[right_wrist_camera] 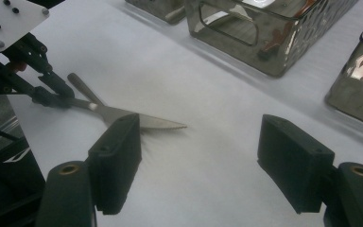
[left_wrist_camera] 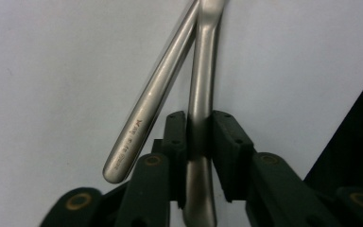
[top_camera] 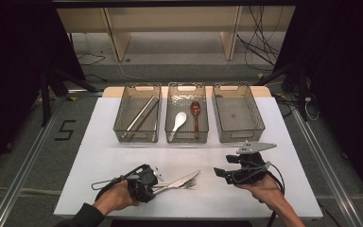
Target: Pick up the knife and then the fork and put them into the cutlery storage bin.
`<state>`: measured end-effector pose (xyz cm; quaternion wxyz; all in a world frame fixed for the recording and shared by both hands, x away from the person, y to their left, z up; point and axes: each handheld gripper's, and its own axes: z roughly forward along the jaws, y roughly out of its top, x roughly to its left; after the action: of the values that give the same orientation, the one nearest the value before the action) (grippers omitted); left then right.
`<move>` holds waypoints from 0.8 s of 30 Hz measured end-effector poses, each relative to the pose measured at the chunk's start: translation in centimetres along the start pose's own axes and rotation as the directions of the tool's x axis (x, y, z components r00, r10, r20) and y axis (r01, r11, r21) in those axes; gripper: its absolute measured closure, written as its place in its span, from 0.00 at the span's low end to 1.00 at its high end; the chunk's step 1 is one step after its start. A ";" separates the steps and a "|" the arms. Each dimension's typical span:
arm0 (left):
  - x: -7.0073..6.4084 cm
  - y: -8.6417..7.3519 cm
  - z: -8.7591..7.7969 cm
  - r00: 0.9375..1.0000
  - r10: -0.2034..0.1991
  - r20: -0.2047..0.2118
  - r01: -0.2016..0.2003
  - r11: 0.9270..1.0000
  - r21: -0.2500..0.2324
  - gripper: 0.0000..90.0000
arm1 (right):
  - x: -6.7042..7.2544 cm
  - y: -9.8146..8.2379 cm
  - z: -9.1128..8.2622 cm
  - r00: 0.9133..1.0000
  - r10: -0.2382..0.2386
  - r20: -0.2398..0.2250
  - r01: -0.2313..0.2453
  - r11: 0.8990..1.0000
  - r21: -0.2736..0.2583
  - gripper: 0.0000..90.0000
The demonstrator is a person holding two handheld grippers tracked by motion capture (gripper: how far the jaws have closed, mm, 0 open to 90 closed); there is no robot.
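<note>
A steel fork [top_camera: 189,184] and a steel knife [top_camera: 185,177] lie crossed on the white table near the front edge. My left gripper [top_camera: 157,182] is shut on the fork's handle [left_wrist_camera: 201,94], with the pads [left_wrist_camera: 227,137] pressing on both sides. The knife's round handle [left_wrist_camera: 146,113] lies free just left of the jaws. In the right gripper view the knife's blade [right_wrist_camera: 156,123] points toward me. My right gripper [top_camera: 220,172] hovers to the right of the cutlery, open and empty, with its jaws [right_wrist_camera: 201,142] wide apart.
Three clear bins stand in a row at the back. The left bin [top_camera: 118,124] holds chopsticks [top_camera: 139,113]. The middle bin [top_camera: 169,97] holds a white spoon [top_camera: 178,122] and a brown spoon [top_camera: 195,111]. Nothing lies in the right bin [top_camera: 257,118].
</note>
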<state>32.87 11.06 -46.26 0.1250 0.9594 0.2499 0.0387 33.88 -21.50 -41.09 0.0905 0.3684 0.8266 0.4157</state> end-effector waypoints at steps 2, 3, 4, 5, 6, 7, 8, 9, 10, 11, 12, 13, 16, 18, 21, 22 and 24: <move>0.0 0.0 0.0 1.000 0.009 -0.001 -0.009 1.000 0.000 0.85 | 0.0 0.0 0.0 1.000 0.000 -0.001 0.000 1.000 0.002 0.35; 0.0 0.0 0.0 1.000 0.010 0.002 -0.010 1.000 0.000 0.85 | 0.0 0.0 0.0 1.000 0.000 -0.001 0.000 1.000 0.002 0.35; 0.1 0.0 0.0 1.000 0.012 0.005 -0.012 1.000 -0.001 0.85 | 0.0 0.0 0.0 1.000 0.000 0.000 0.000 1.000 0.000 0.35; 0.1 0.0 0.0 1.000 0.018 0.004 -0.018 1.000 -0.002 0.85 | 0.0 0.0 0.0 1.000 0.000 -0.001 0.000 1.000 0.000 0.35; 0.0 0.0 0.0 1.000 0.018 0.003 -0.018 1.000 -0.004 0.86 | 0.1 0.0 -0.1 1.000 0.001 -0.001 -0.001 1.000 0.000 0.35; 0.0 -0.1 0.0 1.000 0.023 0.004 -0.023 1.000 -0.006 0.86 | 0.1 0.0 -0.1 1.000 0.001 0.001 -0.001 1.000 -0.001 0.35; 0.1 -0.1 0.0 1.000 0.019 0.004 -0.019 1.000 -0.012 0.86 | 0.1 0.0 -0.1 1.000 0.001 0.000 -0.001 1.000 0.000 0.35; 0.1 -0.1 0.0 1.000 0.018 0.005 -0.018 1.000 -0.017 0.86 | 0.1 0.0 -0.1 1.000 0.000 0.000 0.000 1.000 0.000 0.35; 0.1 -0.1 0.0 1.000 0.017 0.005 -0.017 1.000 -0.020 0.86 | 0.1 0.0 -0.1 1.000 -0.001 -0.001 0.001 1.000 0.001 0.35; 0.1 -0.1 -0.1 1.000 0.019 0.004 -0.019 1.000 -0.019 0.86 | 0.1 0.0 -0.1 1.000 -0.001 0.000 0.001 1.000 0.001 0.35; 0.0 -0.1 -0.1 1.000 0.020 0.002 -0.020 1.000 -0.022 0.86 | 0.1 0.0 -0.1 1.000 -0.002 0.001 0.002 1.000 -0.002 0.35; 0.1 -0.1 -0.2 1.000 0.018 0.006 -0.018 1.000 -0.024 0.86 | 0.1 0.1 -0.1 1.000 0.000 0.001 0.000 1.000 -0.001 0.36; 0.2 -0.1 -0.4 1.000 0.008 0.011 -0.007 0.999 -0.032 0.86 | 0.0 0.0 -0.1 1.000 -0.002 0.002 0.002 1.000 -0.004 0.36; 0.4 -0.1 -0.5 1.000 0.005 0.015 -0.005 0.999 -0.036 0.86 | 0.0 0.0 -0.2 1.000 -0.001 0.002 0.001 1.000 -0.004 0.36; 0.4 -0.1 -0.4 1.000 -0.004 0.028 0.005 0.999 -0.033 0.86 | 0.0 0.0 -0.2 1.000 0.000 0.003 0.000 1.000 -0.005 0.36; 0.4 -0.1 -0.3 0.999 -0.010 0.038 0.010 1.000 -0.024 0.86 | 0.0 0.0 -0.2 1.000 0.000 0.003 0.000 1.000 -0.005 0.36; 0.4 -0.1 -0.1 0.999 -0.009 0.033 0.010 1.000 -0.020 0.86 | 0.0 0.0 -0.2 1.000 0.000 0.004 0.000 1.000 -0.003 0.36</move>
<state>33.13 11.35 -46.15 0.1391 0.9573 0.2521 0.0248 33.80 -21.60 -40.92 0.0927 0.3689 0.8257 0.4165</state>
